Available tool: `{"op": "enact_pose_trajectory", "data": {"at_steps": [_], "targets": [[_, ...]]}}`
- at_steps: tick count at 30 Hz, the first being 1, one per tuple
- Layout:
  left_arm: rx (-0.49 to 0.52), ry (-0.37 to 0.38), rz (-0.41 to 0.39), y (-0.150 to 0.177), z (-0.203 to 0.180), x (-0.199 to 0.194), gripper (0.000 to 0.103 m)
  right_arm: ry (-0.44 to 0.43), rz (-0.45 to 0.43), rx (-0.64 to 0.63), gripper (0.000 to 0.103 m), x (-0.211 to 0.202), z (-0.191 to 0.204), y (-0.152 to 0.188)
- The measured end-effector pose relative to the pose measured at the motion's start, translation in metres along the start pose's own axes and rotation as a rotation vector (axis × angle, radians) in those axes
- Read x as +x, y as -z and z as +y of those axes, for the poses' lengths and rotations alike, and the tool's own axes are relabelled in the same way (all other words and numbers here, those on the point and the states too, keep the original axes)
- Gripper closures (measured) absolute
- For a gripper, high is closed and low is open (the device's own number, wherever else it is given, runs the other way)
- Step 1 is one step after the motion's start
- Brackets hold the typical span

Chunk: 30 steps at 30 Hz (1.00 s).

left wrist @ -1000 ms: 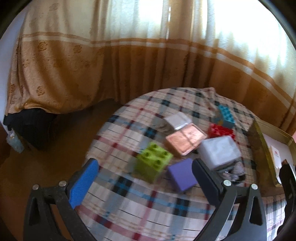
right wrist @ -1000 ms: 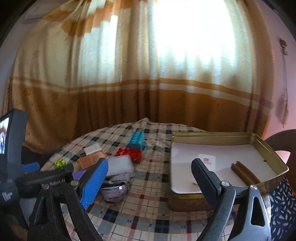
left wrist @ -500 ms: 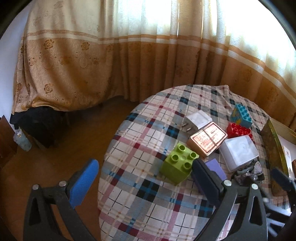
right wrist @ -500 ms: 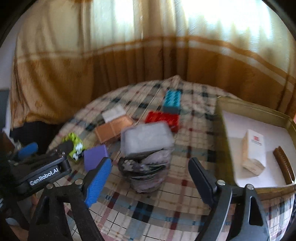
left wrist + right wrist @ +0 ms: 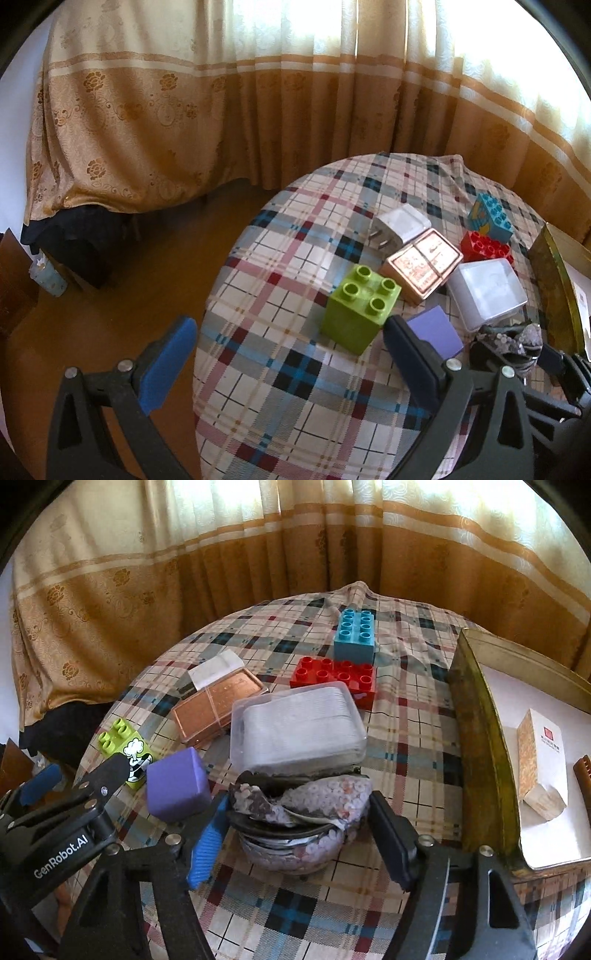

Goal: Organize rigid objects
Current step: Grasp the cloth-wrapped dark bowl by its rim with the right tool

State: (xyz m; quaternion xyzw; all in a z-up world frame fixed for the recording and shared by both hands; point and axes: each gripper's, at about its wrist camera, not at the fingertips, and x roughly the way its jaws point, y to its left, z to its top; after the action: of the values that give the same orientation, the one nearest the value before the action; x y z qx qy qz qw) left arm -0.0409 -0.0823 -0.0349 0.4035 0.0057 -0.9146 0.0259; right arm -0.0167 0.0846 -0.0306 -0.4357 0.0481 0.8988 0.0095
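Note:
On the plaid-covered round table (image 5: 280, 373) lie a green brick (image 5: 360, 312), a purple cube (image 5: 437, 330), a copper tin (image 5: 421, 266), a white plug (image 5: 400, 225), a clear plastic box (image 5: 487, 291), a red brick (image 5: 487, 247) and a blue brick (image 5: 491, 216). My left gripper (image 5: 284, 354) is open, low over the table's left edge, just short of the green brick. My right gripper (image 5: 295, 834) is open, its fingers either side of a sequined pouch (image 5: 299, 812) that sits under the clear box (image 5: 295, 727). The purple cube (image 5: 177, 782) is to its left.
A gold metal tray (image 5: 480, 731) at the right holds a white carton (image 5: 541, 760) and a brown comb (image 5: 583, 775). The left gripper's body (image 5: 66, 823) crosses the lower left of the right wrist view. Curtains (image 5: 258, 110) hang behind the table; floor lies to the left.
My right gripper has dropped and closed in on the pouch, which now sits between its fingers. My left gripper has drawn back left, toward the table's edge.

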Motion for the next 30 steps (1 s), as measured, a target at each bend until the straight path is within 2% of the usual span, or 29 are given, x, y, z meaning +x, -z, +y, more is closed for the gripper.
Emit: {"op": "enact_pose_trajectory", "data": {"at_steps": [3, 7, 11, 21, 30], "targets": [[0.005, -0.001, 0.000, 0.000, 0.000, 0.000, 0.001, 0.012, -0.042, -0.003, 0.028, -0.008, 0.001, 0.001], [0.005, 0.003, -0.002, 0.000, 0.000, -0.001, 0.001, 0.041, -0.196, 0.005, 0.028, -0.036, 0.001, 0.008], [0.016, -0.002, -0.004, 0.000, -0.001, -0.001, 0.001, 0.058, -0.314, 0.038, 0.028, -0.057, -0.004, 0.015], [0.032, -0.013, -0.011, 0.000, -0.004, -0.002, 0.001, 0.074, -0.375, 0.082, 0.028, -0.069, -0.011, 0.015], [0.053, -0.020, -0.019, 0.002, -0.007, -0.003, 0.001, 0.085, -0.411, 0.060, 0.028, -0.076, -0.005, 0.019]]}}
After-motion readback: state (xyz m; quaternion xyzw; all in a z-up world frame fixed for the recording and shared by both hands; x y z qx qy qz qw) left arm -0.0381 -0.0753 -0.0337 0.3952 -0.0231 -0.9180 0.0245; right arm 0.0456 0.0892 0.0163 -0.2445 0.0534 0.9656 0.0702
